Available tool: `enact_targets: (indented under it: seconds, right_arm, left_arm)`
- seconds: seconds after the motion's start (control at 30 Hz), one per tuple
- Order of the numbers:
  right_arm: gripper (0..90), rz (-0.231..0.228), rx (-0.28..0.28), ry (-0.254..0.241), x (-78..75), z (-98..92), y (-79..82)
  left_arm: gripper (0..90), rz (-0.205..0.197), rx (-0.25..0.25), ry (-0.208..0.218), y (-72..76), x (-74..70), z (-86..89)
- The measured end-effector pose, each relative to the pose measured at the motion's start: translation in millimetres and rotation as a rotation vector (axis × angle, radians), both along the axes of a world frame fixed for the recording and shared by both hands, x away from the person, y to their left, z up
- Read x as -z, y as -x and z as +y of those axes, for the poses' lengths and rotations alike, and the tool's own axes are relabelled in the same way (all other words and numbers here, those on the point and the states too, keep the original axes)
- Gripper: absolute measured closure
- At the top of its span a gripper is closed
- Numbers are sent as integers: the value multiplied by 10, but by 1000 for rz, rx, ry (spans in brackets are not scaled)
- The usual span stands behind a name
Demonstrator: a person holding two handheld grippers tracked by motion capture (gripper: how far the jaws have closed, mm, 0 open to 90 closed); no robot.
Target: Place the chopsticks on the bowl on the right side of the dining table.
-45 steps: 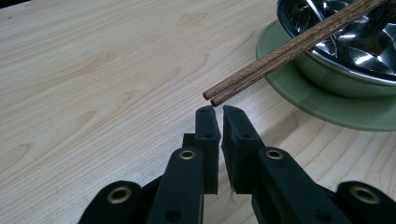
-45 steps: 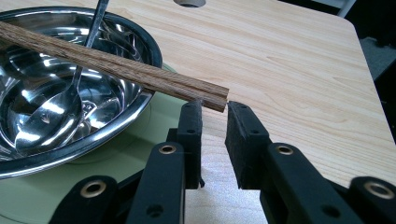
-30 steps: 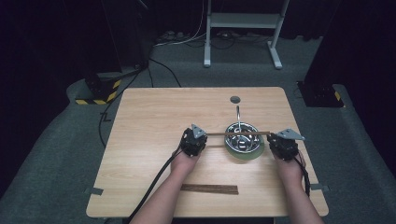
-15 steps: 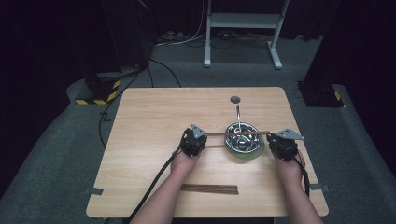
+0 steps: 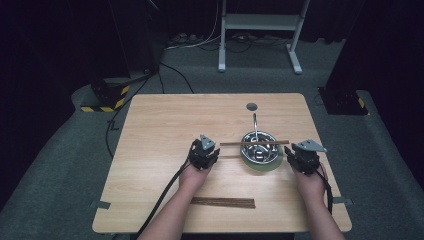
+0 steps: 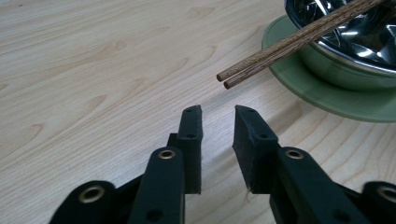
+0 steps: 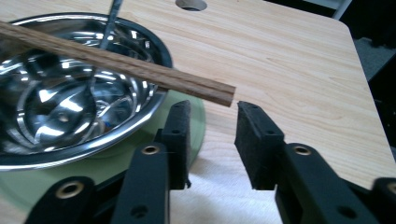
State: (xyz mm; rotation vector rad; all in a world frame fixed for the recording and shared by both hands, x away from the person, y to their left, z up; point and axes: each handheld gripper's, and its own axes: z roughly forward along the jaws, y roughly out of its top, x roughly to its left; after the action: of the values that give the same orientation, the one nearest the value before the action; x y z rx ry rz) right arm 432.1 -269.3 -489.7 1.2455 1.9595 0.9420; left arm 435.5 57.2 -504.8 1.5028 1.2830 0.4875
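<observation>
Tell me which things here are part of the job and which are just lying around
In play: chopsticks across the bowl, steel bowl, green saucer, left gripper, right gripper.
Lying about: spare chopsticks near the person, spoon in the bowl.

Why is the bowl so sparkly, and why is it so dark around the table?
In both gripper views the metal bowl mirrors the lamps as bright glare streaks; in the high view light falls on the wooden table, so the surrounding room stays black.
</observation>
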Motion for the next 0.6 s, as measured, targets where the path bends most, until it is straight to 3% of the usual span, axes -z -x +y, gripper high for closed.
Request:
enact_targets:
  seconds: [0.1,0.23,0.3,0.4,0.43,0.47,0.6]
  right_arm:
    - [607,-19,-6,-20,-13,26,103]
    - [567,-6,-19,-49,0,51,202]
    - [549,-6,-28,-51,4,62,242]
    - [522,-5,-45,-51,27,93,314]
    - [519,-4,-47,-52,35,103,340]
    - [514,-7,-55,-58,48,111,376]
    - [496,6,-65,-82,102,132,474]
  left_arm:
    - [634,5,7,3,35,-14,57]
    - [543,11,3,27,77,-26,121]
    - [517,7,21,16,109,-31,165]
    - [480,1,22,50,170,-51,184]
    - [471,4,42,28,199,-60,221]
    - [456,1,34,48,210,-66,212]
    - [402,6,70,32,291,-109,294]
